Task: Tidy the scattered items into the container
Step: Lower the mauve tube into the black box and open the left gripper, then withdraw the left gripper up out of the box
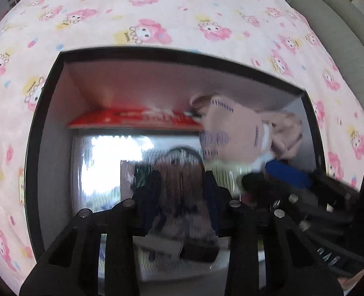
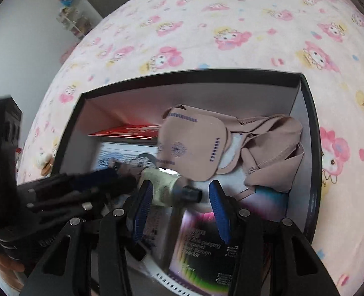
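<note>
The right tongs (image 2: 180,183) point steeply down into the box (image 2: 312,172) with their 2 blue pads wide apart. The small bottle (image 2: 164,185) lies crosswise between them, pale body toward 1 pad and dark cap toward the other. A gap shows between the cap and the nearer pad, so we read this as no grip: the bottle rests on the packages beneath it, near the middle of the box. The left tongs (image 1: 181,175) stand at a medium width over the near half of the box. Blur hides what lies between their pads, so we cannot tell whether they pinch anything.

The box sits on the printed cloth (image 2: 231,12). We judge that the flat goods lie lowest so that the soft and round goods can rest on top.

Count inside the box:
- 1 red packet (image 2: 130,132), flat along the far wall.
- 1 silvery packet (image 1: 103,167), flat toward the left wall.
- 1 dark package (image 2: 201,246) with rainbow print, toward the near right corner.
- 1 beige fabric piece (image 2: 194,143), crumpled, in the far right corner, lying over the flat goods.
- 1 small bottle, as stated.

Count outside the box: 1 small toy (image 2: 44,161) on the cloth just beside the left wall. We judge that this item remains to be collected.
</note>
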Tool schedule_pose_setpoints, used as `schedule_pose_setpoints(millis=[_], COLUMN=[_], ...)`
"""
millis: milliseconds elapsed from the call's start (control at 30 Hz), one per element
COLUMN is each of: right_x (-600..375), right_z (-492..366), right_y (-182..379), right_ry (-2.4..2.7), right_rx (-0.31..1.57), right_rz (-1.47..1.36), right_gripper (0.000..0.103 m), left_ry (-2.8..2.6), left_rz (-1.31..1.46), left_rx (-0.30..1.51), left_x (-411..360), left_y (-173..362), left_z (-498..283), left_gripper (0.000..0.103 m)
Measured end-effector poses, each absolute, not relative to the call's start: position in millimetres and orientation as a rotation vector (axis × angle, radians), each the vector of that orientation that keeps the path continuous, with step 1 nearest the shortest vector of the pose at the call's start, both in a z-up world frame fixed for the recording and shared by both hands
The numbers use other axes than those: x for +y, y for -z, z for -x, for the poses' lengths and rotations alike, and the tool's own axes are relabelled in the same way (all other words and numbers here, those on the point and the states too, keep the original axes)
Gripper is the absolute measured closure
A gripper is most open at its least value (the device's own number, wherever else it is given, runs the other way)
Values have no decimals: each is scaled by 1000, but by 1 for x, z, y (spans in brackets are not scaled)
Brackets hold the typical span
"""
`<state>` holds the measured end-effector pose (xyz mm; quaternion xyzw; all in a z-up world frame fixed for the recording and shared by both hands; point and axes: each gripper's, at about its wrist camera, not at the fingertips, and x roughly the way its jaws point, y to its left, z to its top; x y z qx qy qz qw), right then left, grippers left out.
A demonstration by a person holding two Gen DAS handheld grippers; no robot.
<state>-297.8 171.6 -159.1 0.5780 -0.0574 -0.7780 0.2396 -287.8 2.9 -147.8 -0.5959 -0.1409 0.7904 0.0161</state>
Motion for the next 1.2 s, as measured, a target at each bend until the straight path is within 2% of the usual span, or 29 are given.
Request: schedule_pose_setpoints(millis=[133,267,400,533,600,800,900,1033,1200], right_x=[179,174,175,182,188,186,176,164,167], right_z=[307,311,312,309,306,292,287,284,278], right_y=[167,170,167,151,143,136,142,153,137], right_ry=[2120,2141,2145,2178,2175,2115,2054,2014,2097], right_rx=[-240,-241,-261,-253,-257,-103,-54,5,91], right_rz=[-1593,-1572,-1551,-1533,-1516,-1509,-1512,-1547,-1491], right_gripper=[59,59,59,59,59,59,59,59,59], left_ry=[-2439,-2462,-2489,-2495,-2432,-2330,-2301,-2366,-2389], left_rz=[1870,1880,1796,1794,1844,1959,1953,1915,1855], left_rx=[-493,-526,-579,-466,-470,-399,-502,-512,-533], left_x=[0,-5,-6,4,4,9,3,-1,-6], left_y=[157,168,154,136,137,156,165,158,152], left_z=[309,321,309,289,282,277,290,304,304], left_gripper=[68,68,68,68,68,68,68,68,68])
